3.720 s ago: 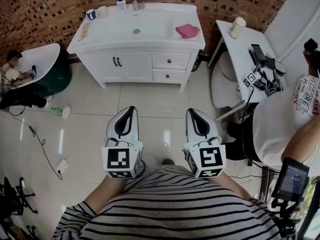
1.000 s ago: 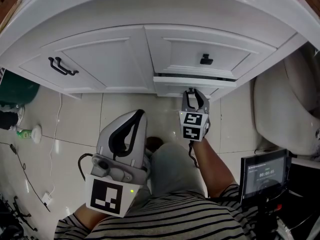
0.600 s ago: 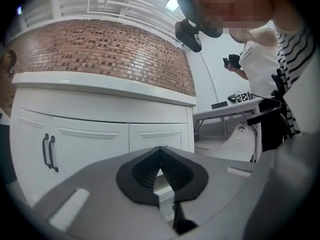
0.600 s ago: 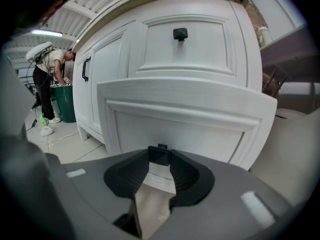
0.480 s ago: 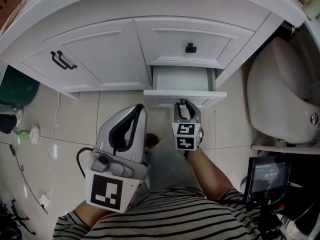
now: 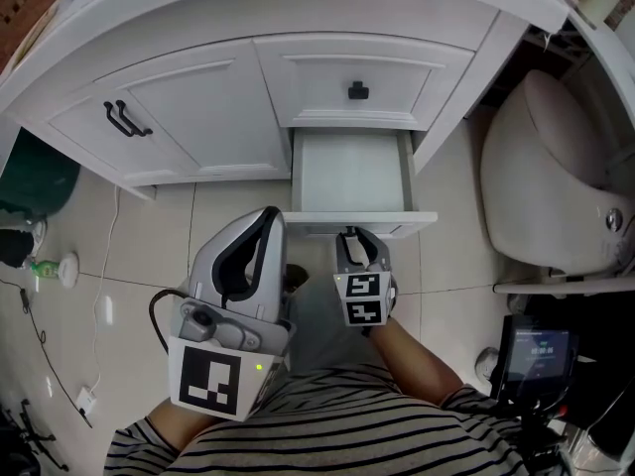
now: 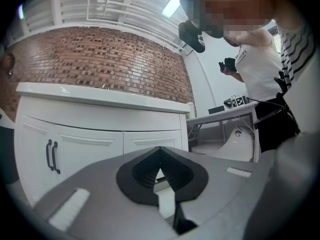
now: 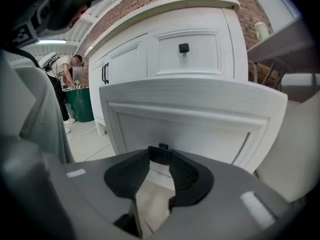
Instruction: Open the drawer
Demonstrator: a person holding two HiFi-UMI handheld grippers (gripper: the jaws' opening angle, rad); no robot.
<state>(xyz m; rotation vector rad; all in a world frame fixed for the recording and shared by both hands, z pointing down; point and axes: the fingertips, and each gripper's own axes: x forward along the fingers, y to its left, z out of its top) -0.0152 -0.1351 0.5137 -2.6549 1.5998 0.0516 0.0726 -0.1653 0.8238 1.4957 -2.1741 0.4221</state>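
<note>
Lower drawer of the white vanity cabinet stands pulled well out. Its inside is bare & white, and its front panel faces the person. R claw sits at the middle of that panel, angled down & fwd, gripping the drawer's small black knob btwn its tips. The jaws have just been closing a touch, w/ the knob btwn them. In the right gripper view both dark pads press the knob's sides, w/ the panel right behind.

L claw is closed, tips meeting, nothing in it. It hangs level over the floor tiles, left of the drawer & apart from it, touching no part of the cabinet.

Upper drawer, directly above, is shut, w/ a square black upper knob at its centre. Left of it the cabinet doors are shut, w/ two black bar handles side by side.

Other bits:
- green bin at far left
- thin cable on the tiles
- white rounded fixture right of the cabinet
- small screen at lower right
- brick wall behind the cabinet
- bystander in a white top at right in the left gripper view
- second bystander near the bin in the right gripper view
- wearer's striped shirt along the bottom of the head view
</note>
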